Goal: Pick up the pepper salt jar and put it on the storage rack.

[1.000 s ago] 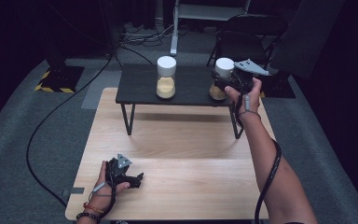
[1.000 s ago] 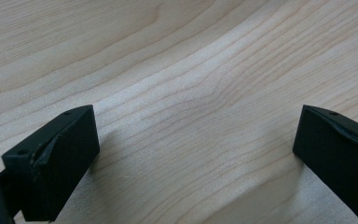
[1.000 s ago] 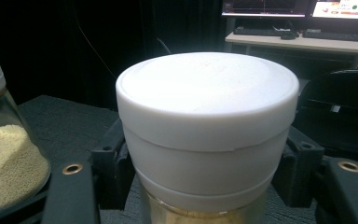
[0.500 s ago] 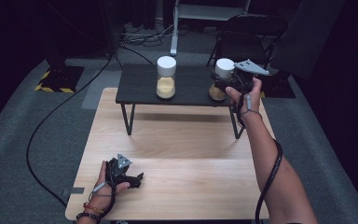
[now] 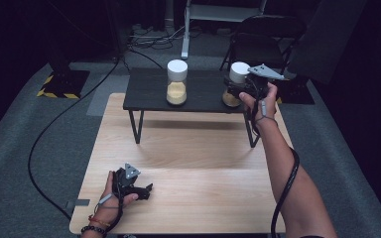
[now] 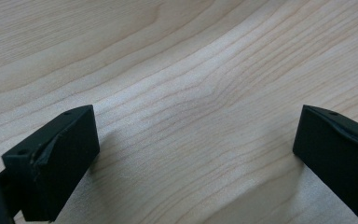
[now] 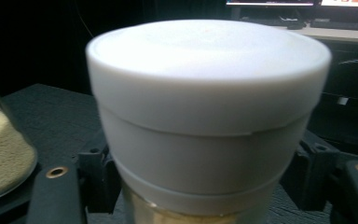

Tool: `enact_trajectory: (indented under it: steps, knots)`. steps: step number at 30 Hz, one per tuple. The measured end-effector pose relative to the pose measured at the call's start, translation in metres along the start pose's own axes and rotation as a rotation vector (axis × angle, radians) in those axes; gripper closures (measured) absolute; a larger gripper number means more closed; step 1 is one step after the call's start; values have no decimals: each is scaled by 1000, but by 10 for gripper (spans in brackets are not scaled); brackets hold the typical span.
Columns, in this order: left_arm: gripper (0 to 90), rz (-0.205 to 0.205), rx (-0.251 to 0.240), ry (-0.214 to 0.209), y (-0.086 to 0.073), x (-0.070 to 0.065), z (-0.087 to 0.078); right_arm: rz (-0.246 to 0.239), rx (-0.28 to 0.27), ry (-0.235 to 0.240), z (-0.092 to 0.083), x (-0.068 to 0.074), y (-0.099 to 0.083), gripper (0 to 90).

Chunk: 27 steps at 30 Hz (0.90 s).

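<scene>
- While two hands are each holding a pair of tongs, two jars with white lids are standing well apart on one small black table [image 5: 149,96], which is sitting at the far end of a light wooden table [image 5: 188,198].
- Left jar [image 5: 177,82] is standing free near the middle of the black table, showing pale sand-coloured grains inside.
- Right jar [image 5: 235,83] is standing at the black table's right end, with the right tongs [image 5: 238,90] closing around it just below its lid; the right gripper view is showing a black jaw pressing on each side of the jar [image 7: 205,121].
- Left tongs [image 5: 146,188] are resting on the wooden table near its front left corner, released; the left gripper view is showing the jaws spread wide over bare wood grain [image 6: 191,107].
- No readable writing or labels are showing on the jars or lids.
- Only the high view is showing a folding chair [image 5: 263,42] and floor cables [image 5: 54,129].
</scene>
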<state>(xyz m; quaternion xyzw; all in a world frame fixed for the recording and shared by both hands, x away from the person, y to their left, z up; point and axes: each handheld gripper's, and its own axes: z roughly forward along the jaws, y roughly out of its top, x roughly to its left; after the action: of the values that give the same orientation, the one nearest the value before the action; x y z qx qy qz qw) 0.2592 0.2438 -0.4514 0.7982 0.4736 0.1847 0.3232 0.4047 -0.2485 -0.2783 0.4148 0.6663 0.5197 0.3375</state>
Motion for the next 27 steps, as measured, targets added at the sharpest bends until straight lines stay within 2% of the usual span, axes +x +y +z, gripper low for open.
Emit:
enact_trajectory:
  steps: [6,9,12,18,27]
  knots:
    - [5,0,0,0,0,0,0,-33,18,-27,4,4,0,145]
    - [5,-1,0,0,0,0,0,-25,24,-37,6,4,-1,87]
    - [5,0,0,0,0,0,0,-26,25,-25,6,1,-1,48]
    - [5,0,0,-1,0,0,0,-55,40,-19,3,0,-2,21]
    - [5,0,0,-1,0,0,0,-79,1,-20,-7,2,-9,22]
